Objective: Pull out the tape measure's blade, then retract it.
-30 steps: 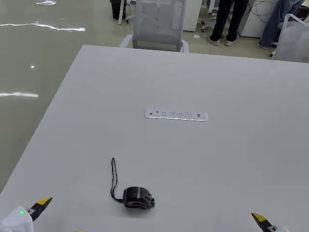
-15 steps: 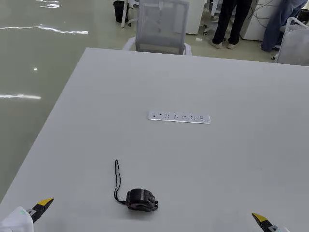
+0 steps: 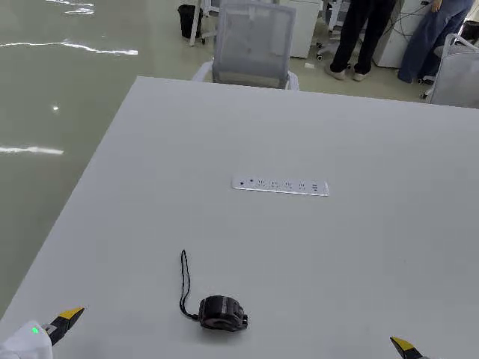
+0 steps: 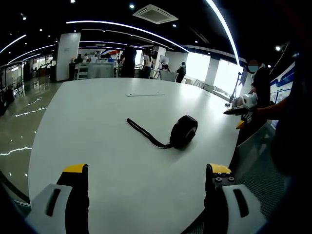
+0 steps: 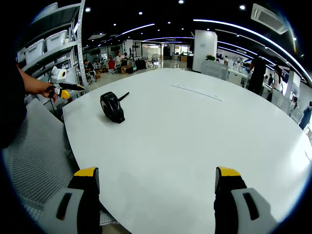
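On the flat white table [image 3: 374,262], a long white power strip [image 3: 280,186] lies at 1 o'clock from the round black tape measure [image 3: 223,313], well apart

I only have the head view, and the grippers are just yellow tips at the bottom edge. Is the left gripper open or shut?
Observer: Open. In the left gripper view, the left gripper has its jaws wide apart above the table, holding nothing.
Operator: And the right one?
Observer: The right gripper is open too, jaws wide apart, nothing between them.
Operator: Which one is lined up on the tape measure?
Observer: The left. The tape measure lies ahead within the span of its jaws, untouched; in the right gripper view it lies well off to the left.
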The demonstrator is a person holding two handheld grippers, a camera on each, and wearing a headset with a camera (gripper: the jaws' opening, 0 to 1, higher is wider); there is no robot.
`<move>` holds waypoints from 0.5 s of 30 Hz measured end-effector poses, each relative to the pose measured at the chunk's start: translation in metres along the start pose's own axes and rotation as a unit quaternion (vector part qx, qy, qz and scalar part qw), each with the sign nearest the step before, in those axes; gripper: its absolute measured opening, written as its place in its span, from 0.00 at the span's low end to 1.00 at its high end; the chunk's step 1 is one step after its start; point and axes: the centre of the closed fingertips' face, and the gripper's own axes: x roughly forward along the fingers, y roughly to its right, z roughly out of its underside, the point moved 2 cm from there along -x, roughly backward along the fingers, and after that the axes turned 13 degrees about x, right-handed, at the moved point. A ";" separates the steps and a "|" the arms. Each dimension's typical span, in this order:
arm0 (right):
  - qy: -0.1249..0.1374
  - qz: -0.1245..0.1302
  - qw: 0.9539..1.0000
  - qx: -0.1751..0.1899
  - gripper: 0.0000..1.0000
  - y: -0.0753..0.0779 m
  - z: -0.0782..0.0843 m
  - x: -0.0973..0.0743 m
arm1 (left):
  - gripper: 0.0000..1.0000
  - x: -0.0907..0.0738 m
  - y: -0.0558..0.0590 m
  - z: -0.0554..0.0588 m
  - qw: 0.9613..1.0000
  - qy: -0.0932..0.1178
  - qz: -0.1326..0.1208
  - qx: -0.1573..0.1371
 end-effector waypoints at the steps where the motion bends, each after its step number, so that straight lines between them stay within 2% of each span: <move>1: 0.000 0.000 1.000 0.000 1.00 0.000 0.000 0.000 | 0.99 0.000 0.000 0.000 1.000 0.000 0.001 0.000; 9: -0.002 0.002 1.000 0.004 1.00 -0.001 0.001 0.001 | 0.99 0.002 -0.003 0.003 1.000 0.000 0.002 0.001; 15: -0.001 0.002 1.000 0.002 1.00 0.000 -0.002 0.004 | 0.99 0.002 -0.005 -0.002 1.000 0.003 -0.001 0.001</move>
